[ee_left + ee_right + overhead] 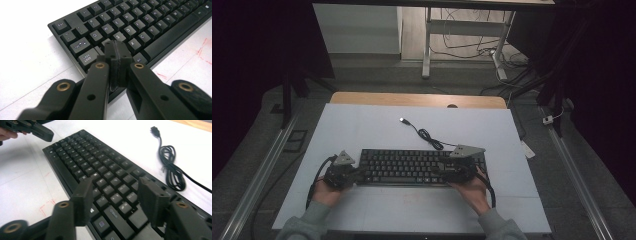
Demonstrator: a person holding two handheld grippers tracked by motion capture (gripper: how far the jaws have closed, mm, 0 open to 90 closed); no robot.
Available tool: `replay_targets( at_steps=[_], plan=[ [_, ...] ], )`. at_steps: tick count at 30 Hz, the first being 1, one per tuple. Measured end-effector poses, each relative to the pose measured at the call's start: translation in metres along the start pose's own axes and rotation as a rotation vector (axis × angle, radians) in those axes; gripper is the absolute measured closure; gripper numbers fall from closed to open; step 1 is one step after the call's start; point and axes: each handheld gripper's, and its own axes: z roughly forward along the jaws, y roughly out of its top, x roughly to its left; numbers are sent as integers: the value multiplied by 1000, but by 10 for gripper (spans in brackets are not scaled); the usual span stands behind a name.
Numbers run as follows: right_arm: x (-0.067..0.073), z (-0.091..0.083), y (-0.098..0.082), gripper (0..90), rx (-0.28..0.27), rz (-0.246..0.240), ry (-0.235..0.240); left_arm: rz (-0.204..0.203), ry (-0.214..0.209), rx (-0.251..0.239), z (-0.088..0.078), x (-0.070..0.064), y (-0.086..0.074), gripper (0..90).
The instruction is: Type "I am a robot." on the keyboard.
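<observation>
While the left claw (117,53) hides keys near Caps Lock, its jaws are pressed together, empty, over the keyboard's (412,165) left end. Keyboard sits mid-worktop (362,125), cable (427,135) coiled behind. Right claw (117,195) gapes over the right-end keys, gripping nothing; both hands low, claws pointing inward.

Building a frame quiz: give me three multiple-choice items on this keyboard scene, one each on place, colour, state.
1. Where does the coiled cable lie?
A. beyond the keyboard's far edge
B. on the keys
C. off the table

2. What colour is the keyboard?
A. white
B. black
C. red

3. How do the left gripper's jaws stand?
A. wide apart
B. closed together
C. clamped around the cable

Answers:
1 A, the high view shows it on the white table past the keyboard.
2 B, case and keys are black.
3 B, the left gripper view shows the pads meeting above the keys by Caps Lock.
</observation>
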Motion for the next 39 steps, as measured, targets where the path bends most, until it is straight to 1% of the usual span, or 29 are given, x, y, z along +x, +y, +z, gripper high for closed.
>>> replay_targets(
  at_steps=[2, 3, 4, 5, 7, 8, 9, 10, 11, 13, 14, 16, 21, 22, 26, 39],
  plan=[
    [2, 5, 3, 554, 8, -4, 14, 2, -1, 3, 1, 0, 0, 885],
    [2, 5, 3, 554, 8, -4, 14, 2, 0, 3, 1, 0, 0, 885],
    [2, 6, 3, 576, 12, -9, 19, 1, 0, 4, 1, 0, 0, 885],
    [3, 9, 4, 647, 12, -5, 38, 0, 0, 4, 1, 0, 0, 885],
    [3, 11, 5, 713, 17, -6, 46, 0, 1, 5, 2, 1, 0, 885],
    [3, 11, 5, 713, 17, -6, 46, 0, 1, 6, 2, 1, -1, 885],
    [4, 14, 6, 779, 22, -5, 52, 0, 0, 7, 2, 1, -1, 885],
    [4, 15, 7, 802, 23, -2, 58, 0, -1, 7, 2, 1, -1, 885],
    [4, 15, 7, 802, 23, -2, 58, 0, 0, 8, 2, 1, -1, 885],
    [5, 18, 8, 845, 28, -4, 58, 0, 1, 8, 2, 1, -1, 885],
    [5, 21, 10, 888, 30, -6, 57, 0, 0, 8, 2, 1, -1, 885],
    [5, 23, 10, 896, 34, -7, 53, 0, 0, 7, 3, 1, -1, 885],
    [6, 39, 15, 898, 54, -5, 60, 0, -1, 6, 3, 0, -1, 885],
    [6, 39, 15, 898, 54, -5, 60, 0, -1, 6, 3, 0, -1, 885],
    [7, 50, 18, 898, 66, -13, 61, 0, -3, 7, 3, 0, -1, 885],
    [9, 66, 24, 898, 75, -19, 76, 5, 3, 17, 7, 1, -1, 885]
  ],
)
